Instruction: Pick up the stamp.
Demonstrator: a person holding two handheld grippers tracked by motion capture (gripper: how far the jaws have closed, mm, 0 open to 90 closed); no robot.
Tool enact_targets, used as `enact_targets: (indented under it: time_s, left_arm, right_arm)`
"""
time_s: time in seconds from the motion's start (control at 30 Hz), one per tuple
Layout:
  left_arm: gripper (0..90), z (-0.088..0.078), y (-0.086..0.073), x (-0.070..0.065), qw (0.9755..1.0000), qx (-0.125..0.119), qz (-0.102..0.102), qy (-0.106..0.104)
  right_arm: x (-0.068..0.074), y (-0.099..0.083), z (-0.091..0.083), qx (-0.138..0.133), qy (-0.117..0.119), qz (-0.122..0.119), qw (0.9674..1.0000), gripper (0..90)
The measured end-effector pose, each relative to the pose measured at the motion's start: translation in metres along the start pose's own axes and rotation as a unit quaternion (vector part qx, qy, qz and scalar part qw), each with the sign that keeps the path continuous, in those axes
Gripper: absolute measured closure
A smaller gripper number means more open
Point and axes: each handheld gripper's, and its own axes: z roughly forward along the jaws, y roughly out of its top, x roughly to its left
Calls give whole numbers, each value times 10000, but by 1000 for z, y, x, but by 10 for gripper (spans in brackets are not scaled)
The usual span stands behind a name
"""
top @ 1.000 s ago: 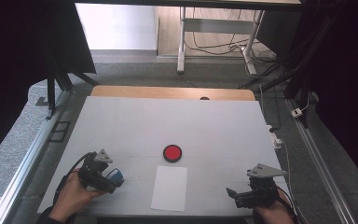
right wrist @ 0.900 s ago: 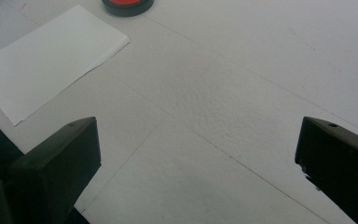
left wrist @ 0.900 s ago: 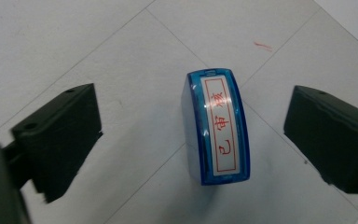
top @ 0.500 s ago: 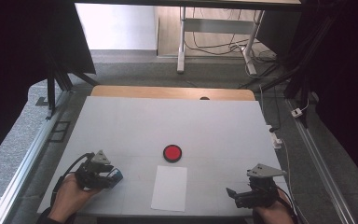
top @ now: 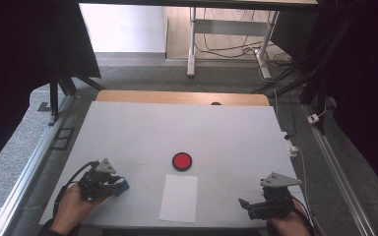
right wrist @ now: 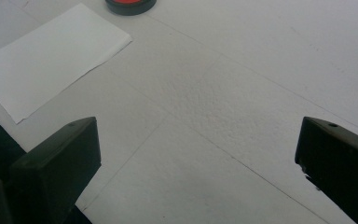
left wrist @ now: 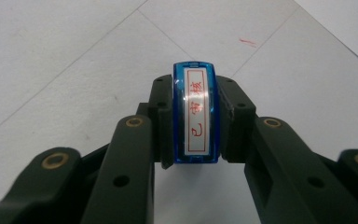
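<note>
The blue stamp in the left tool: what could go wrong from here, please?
1. The left tool has just closed on the blue stamp and grips only its narrow sides, so the stamp may twist or slip when lifted.
2. The red ink pad sits close to the white paper, so a careless path might smear ink there.

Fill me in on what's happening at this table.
A person at a white table holds a hand-held gripper in each hand. The left hand-held gripper has just been closing and now clamps a small blue stamp with red characters on its label, pads pressing both sides. The right hand-held gripper rests near the table's front edge with its jaws wide apart and nothing between them. A white sheet of paper lies between the hands, with a round red ink pad just beyond it.
</note>
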Motion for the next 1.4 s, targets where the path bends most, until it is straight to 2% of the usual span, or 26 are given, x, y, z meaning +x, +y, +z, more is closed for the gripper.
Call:
enact_targets:
  time_s: [0.1,0.23,0.4,0.5,0.57,0.67,0.9,1.07,1.2,1.4]
  left_arm:
    - [703,-1,0,1,10000,-46,-3,-84]
    - [704,-3,1,0,9998,-114,103,-146]
    - [704,-9,3,-3,9995,-271,176,-17]
    - [704,-13,4,-2,9991,-404,84,-89]
    - [704,-16,5,0,9988,-441,-78,-216]
    - [704,-19,6,1,9978,-561,-139,-327]
    - [704,-23,11,-4,9983,-537,5,-208]
    - [704,-29,17,-5,9971,-733,35,-182]
    - [705,-31,25,-7,9960,-842,144,-243]
    - [705,-32,39,-10,9929,-1036,294,-510]
  right_arm:
    - [0,0,0,1,-1,-5,10000,7]
    - [0,0,0,1,-1,0,10000,8]
    - [0,0,0,6,1,-8,10000,7]
    - [0,0,0,7,2,-6,10000,7]
    - [0,0,0,5,4,-7,10000,7]
    - [0,0,0,4,24,-25,10000,7]
    - [0,0,0,7,24,-35,10000,7]
    - [0,0,0,5,33,-33,10000,7]
    - [0,0,0,30,27,-65,10000,8]
    - [0,0,1,31,32,-63,10000,7]
